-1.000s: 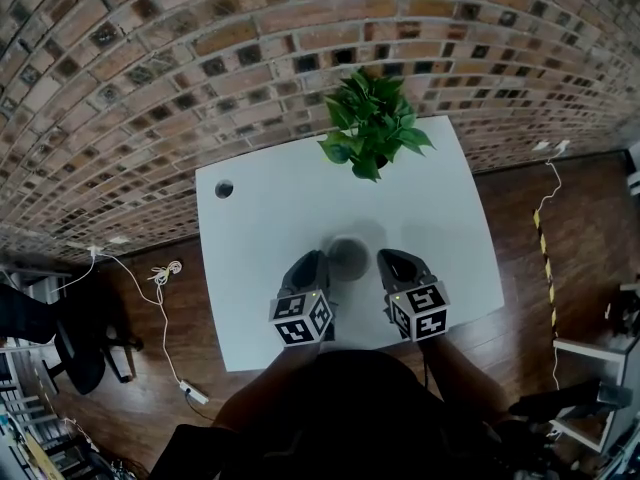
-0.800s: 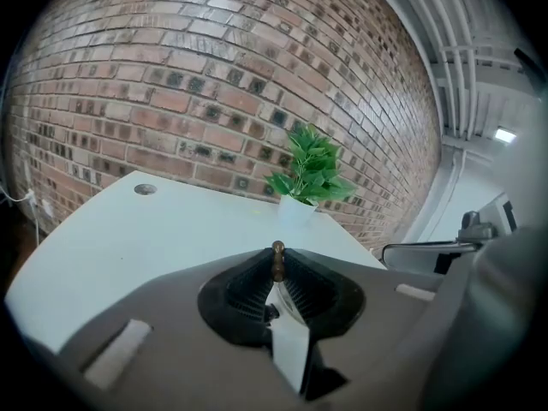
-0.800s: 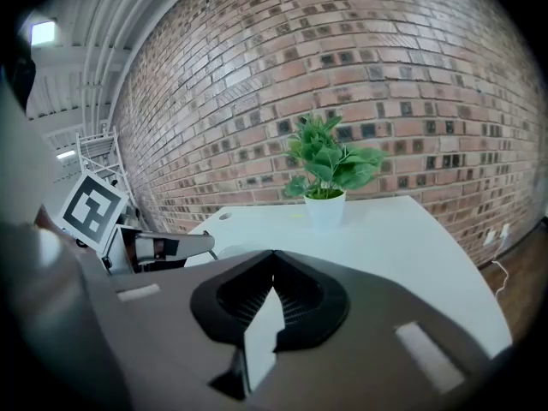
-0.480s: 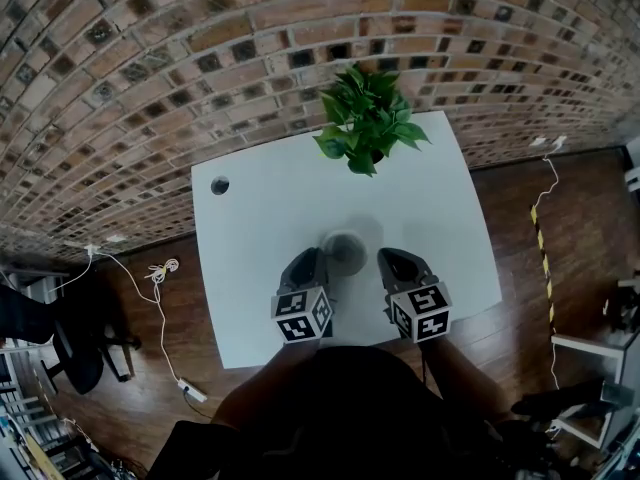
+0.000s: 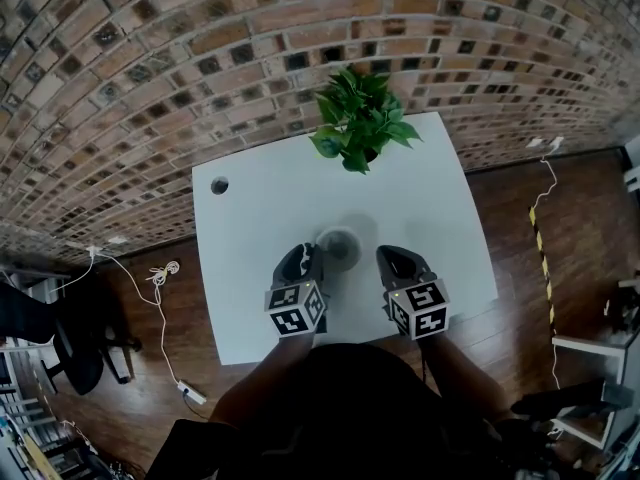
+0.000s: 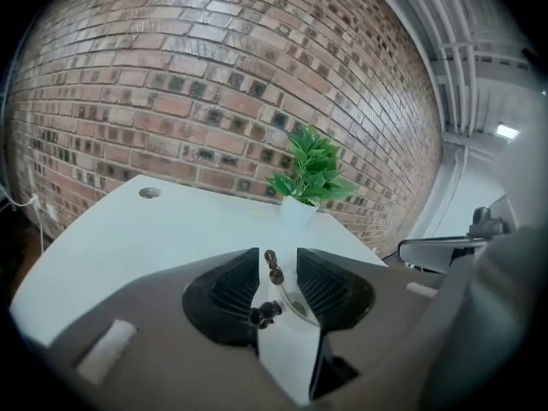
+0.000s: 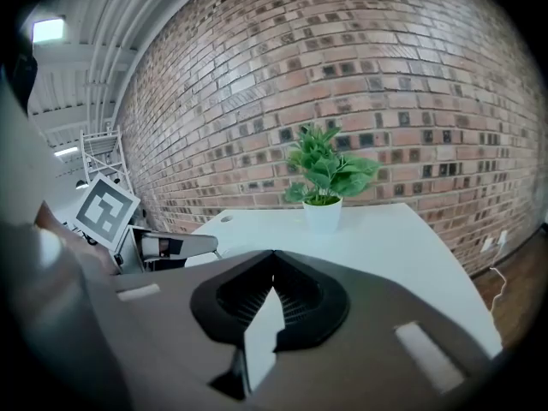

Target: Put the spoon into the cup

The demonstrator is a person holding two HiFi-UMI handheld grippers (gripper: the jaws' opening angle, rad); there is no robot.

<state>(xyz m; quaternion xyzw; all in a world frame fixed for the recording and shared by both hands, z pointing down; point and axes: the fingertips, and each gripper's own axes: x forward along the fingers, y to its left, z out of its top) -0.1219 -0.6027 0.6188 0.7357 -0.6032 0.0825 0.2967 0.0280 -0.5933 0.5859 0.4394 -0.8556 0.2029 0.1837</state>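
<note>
**First onlooker:** Spoon [image 6: 276, 274], then. Where is it from your side?

**Second onlooker:** Between the jaws of the left gripper [image 6: 278, 255], with its brown beaded handle pointing up, right over the cup [image 5: 340, 248]. Those jaws are opening and neither pad presses on the handle. I can't tell whether its bowl sits down inside the cup.

**First onlooker:** And the cup?

**Second onlooker:** On the white table [image 5: 250, 218], toward the near edge, between the two grippers. The left one is just beside it.

**First onlooker:** What about the right gripper [image 7: 273, 262]?

**Second onlooker:** Its jaws are together with nothing in them. It's near the cup's right side but not touching it.

**First onlooker:** Anything else on the table?

**Second onlooker:** A potted plant [image 5: 357, 133] at the far edge, in front of the brick wall [image 5: 150, 68]. There's also a round cable hole [image 5: 219, 185] near the far left corner.
</note>
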